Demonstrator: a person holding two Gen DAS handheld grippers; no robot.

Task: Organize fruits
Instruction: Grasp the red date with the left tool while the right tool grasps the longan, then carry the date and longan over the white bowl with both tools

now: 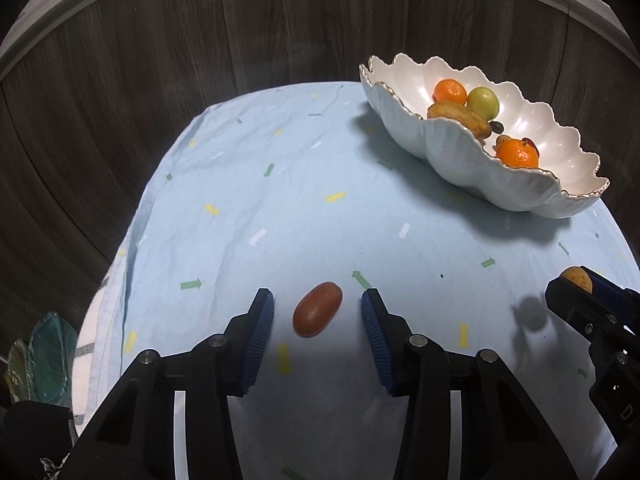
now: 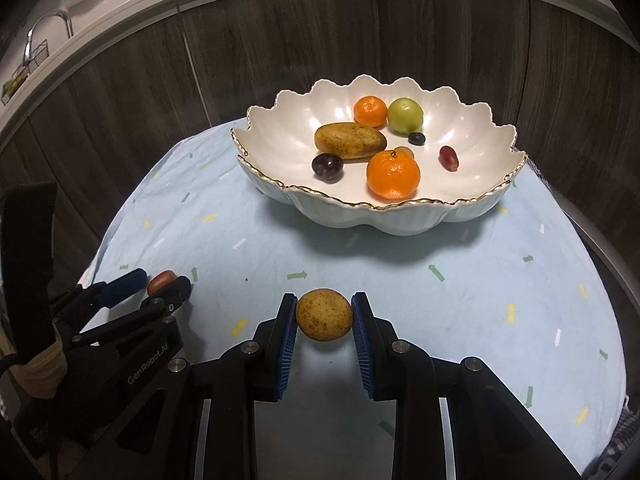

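A reddish-brown oval fruit [image 1: 317, 310] lies on the pale blue cloth [image 1: 280, 200] between the blue pads of my left gripper [image 1: 318, 300], which stands open with a gap on each side of the fruit. My right gripper [image 2: 324, 304] is shut on a round speckled yellow-brown fruit [image 2: 324, 314], held just above the cloth. The white scalloped bowl [image 2: 360, 216] stands at the back with two oranges [image 2: 393, 174], a green fruit [image 2: 405, 115], a long tan fruit [image 2: 350, 141] and small dark fruits. In the left wrist view the right gripper [image 1: 576, 284] shows at the right edge.
The cloth covers a small round table [image 2: 520, 280] whose edge drops off on the left and right. Dark wood cabinet doors [image 2: 280, 40] stand close behind the bowl. A gloved hand [image 2: 60, 368] holds the left gripper [image 2: 162, 280] at the lower left.
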